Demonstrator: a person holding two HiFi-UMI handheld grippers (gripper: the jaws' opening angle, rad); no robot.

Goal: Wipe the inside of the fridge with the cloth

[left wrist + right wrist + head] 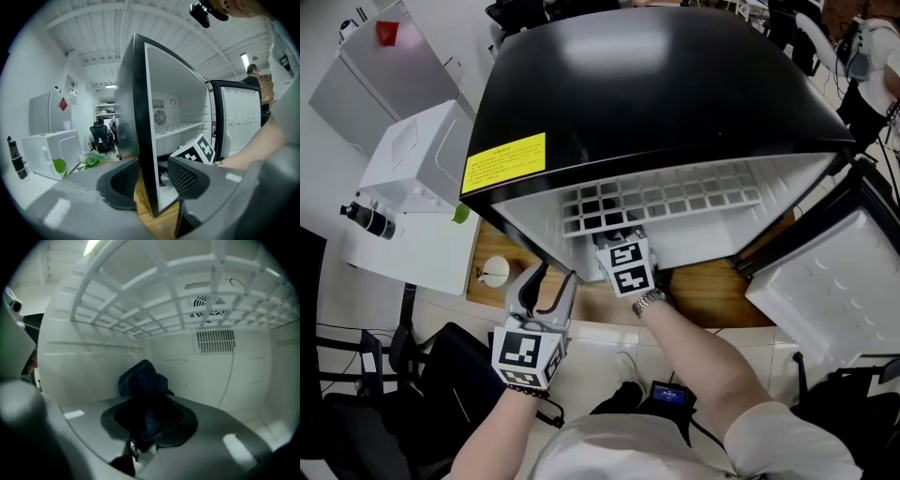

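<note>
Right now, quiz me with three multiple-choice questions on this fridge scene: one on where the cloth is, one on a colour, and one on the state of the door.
1. Where is the cloth?
A. lying on the floor
B. in the jaws of the right gripper, inside the fridge
C. draped over a chair

2. What colour is the sticker on the fridge's top?
A. yellow
B. red
C. green

3. How does the door stand?
A. shut
B. ajar by a crack
C. swung wide open

Answers:
1. B: the right gripper view shows the dark cloth clamped in the jaws, under the white shelf.
2. A: the head view shows a yellow label on the black top.
3. C: the head view shows the door's white inner side turned out at the right.
</note>
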